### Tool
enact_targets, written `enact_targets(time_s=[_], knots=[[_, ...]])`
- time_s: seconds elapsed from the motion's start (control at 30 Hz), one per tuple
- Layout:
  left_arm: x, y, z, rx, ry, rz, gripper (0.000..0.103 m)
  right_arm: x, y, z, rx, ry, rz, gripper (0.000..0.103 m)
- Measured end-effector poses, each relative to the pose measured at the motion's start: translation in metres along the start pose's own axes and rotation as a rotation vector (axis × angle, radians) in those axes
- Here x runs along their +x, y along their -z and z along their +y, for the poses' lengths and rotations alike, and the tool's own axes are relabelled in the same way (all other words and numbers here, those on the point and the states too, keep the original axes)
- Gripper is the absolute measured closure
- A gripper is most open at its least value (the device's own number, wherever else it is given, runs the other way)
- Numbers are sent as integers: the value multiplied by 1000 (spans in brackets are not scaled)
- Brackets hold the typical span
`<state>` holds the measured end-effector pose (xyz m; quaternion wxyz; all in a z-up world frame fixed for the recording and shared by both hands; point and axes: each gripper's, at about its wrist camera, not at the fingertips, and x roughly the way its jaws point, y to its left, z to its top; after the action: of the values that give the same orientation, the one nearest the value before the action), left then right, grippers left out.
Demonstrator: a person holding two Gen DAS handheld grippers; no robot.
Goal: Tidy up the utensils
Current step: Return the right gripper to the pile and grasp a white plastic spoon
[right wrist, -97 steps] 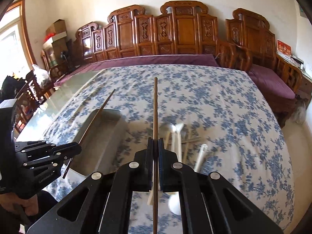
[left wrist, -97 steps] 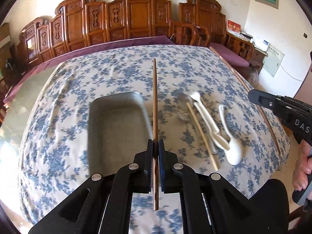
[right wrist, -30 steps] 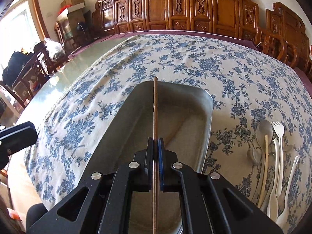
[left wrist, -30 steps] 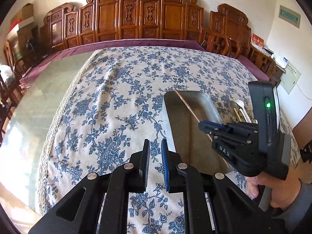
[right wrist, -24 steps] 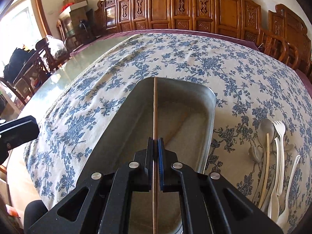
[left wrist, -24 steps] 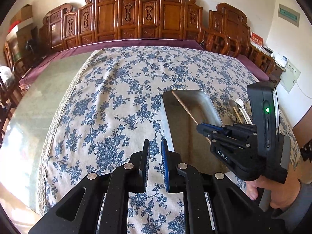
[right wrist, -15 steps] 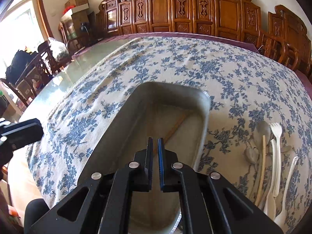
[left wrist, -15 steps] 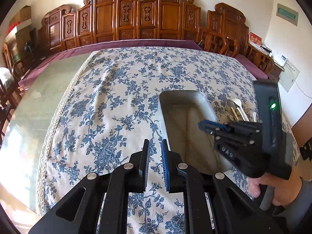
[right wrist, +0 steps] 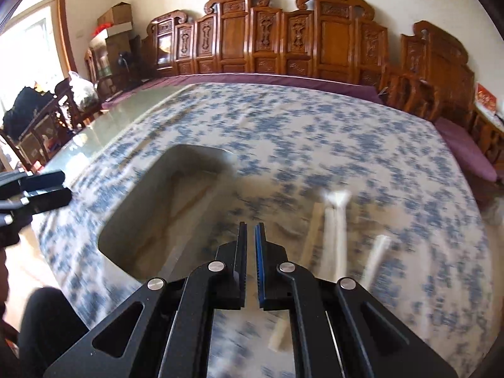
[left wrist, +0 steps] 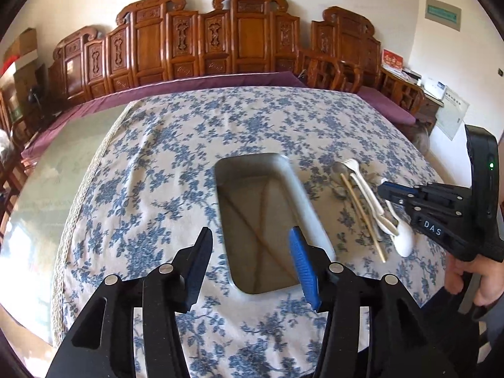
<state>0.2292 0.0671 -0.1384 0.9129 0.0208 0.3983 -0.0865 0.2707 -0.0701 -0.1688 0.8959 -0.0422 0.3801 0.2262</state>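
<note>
A grey rectangular tray (left wrist: 302, 201) lies on the blue-flowered tablecloth. Two brown chopsticks (left wrist: 249, 220) lie crossed inside it. Right of the tray is a pile of utensils: a white fork (left wrist: 356, 170), a light wooden chopstick (left wrist: 362, 214), a metal spoon (left wrist: 338, 167) and a white spoon (left wrist: 403, 239). My left gripper (left wrist: 250, 245) is open and empty over the tray's near end. My right gripper (right wrist: 251, 230) is nearly shut with a narrow gap and empty; it hovers between the tray (right wrist: 126, 217) and the blurred white utensils (right wrist: 337, 217), and also shows in the left wrist view (left wrist: 382, 187).
Carved wooden chairs (left wrist: 252, 37) line the far side of the table. A purple cloth (left wrist: 189, 85) runs along the far edge. A bare glass strip (left wrist: 53, 170) lies left of the tablecloth. Cardboard boxes (right wrist: 116, 22) and a window stand far left.
My right gripper let its chopstick fall into the tray, then swung right toward the utensil pile. My left gripper opened wide and moved over the tray's near end.
</note>
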Motion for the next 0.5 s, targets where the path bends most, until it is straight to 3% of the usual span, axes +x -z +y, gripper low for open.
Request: enact_targets(time_s=[0.1,0.2,0.5], knots=[[-2,-1,-16,22,8,-9,53,-6,11,-18,-10,37,10,94],[-2,-2,-29,31,22,-10,52,-6,24,-34,-17,60,26,79],[6,11,-58,19,64,15,52,19,55,-40,-48,52,108,74]])
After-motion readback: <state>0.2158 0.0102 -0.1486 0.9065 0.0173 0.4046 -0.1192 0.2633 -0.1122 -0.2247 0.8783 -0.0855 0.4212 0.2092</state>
